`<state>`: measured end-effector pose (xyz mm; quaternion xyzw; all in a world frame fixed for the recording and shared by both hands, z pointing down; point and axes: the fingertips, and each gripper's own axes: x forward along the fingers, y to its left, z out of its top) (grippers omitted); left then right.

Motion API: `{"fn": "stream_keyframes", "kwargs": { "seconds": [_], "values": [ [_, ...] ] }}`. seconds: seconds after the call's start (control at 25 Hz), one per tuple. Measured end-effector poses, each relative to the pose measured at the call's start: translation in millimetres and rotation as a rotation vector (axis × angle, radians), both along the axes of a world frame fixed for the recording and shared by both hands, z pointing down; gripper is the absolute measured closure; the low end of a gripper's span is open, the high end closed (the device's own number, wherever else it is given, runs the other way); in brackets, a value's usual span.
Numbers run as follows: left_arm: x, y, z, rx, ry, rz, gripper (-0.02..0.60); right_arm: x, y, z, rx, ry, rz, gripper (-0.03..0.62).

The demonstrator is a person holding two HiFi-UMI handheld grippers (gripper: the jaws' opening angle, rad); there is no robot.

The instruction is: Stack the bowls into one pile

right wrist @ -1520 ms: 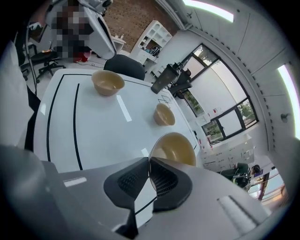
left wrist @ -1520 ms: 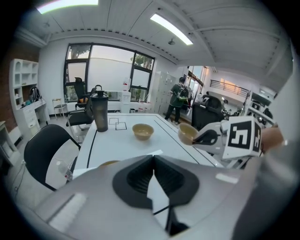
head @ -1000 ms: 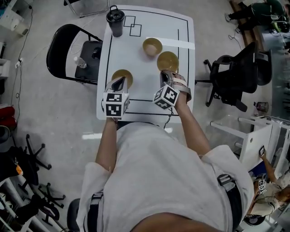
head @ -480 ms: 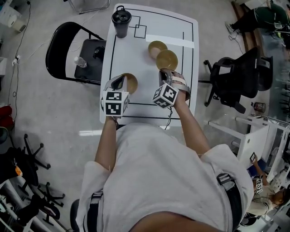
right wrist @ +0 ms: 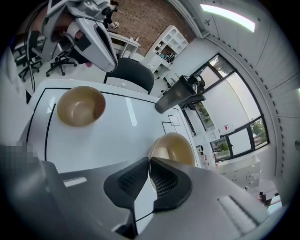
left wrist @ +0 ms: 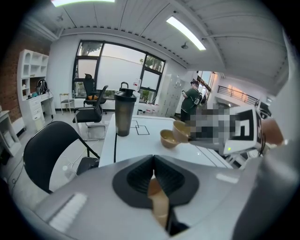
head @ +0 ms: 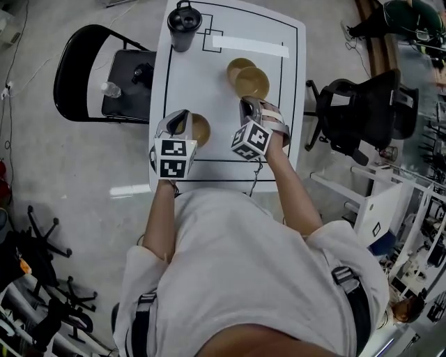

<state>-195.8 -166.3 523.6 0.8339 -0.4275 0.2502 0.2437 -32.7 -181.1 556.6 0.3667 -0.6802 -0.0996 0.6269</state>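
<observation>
Three tan bowls are on or over the white table (head: 223,150). My left gripper (head: 182,123) is shut on the rim of the near bowl (head: 201,129) at the table's left front; a strip of that tan rim (left wrist: 158,202) shows between its jaws. My right gripper (head: 249,109) is shut on the rim of a second bowl (head: 252,82), which it holds against the near side of the third bowl (head: 235,67). In the right gripper view the held bowl (right wrist: 174,149) lies just beyond the jaws, and the left one's bowl (right wrist: 80,106) sits at the left.
A black lidded tumbler (head: 184,15) stands at the table's far left corner. A black folding chair (head: 87,77) with a water bottle is beside the table on the left, an office chair (head: 362,104) on the right. A white tape strip (head: 249,46) lies at the far end.
The right gripper has carried its bowl farther from me, and it now overlaps the far bowl. The left gripper keeps its hold on the near bowl.
</observation>
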Motion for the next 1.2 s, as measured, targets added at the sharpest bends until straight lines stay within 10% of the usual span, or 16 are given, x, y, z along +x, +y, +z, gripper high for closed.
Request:
{"fn": "stream_keyframes", "kwargs": {
  "seconds": [1.2],
  "values": [
    [-16,-48,51,-0.107,0.011,0.024,0.578,0,-56,53,-0.118,0.021,0.037,0.572]
  ]
}}
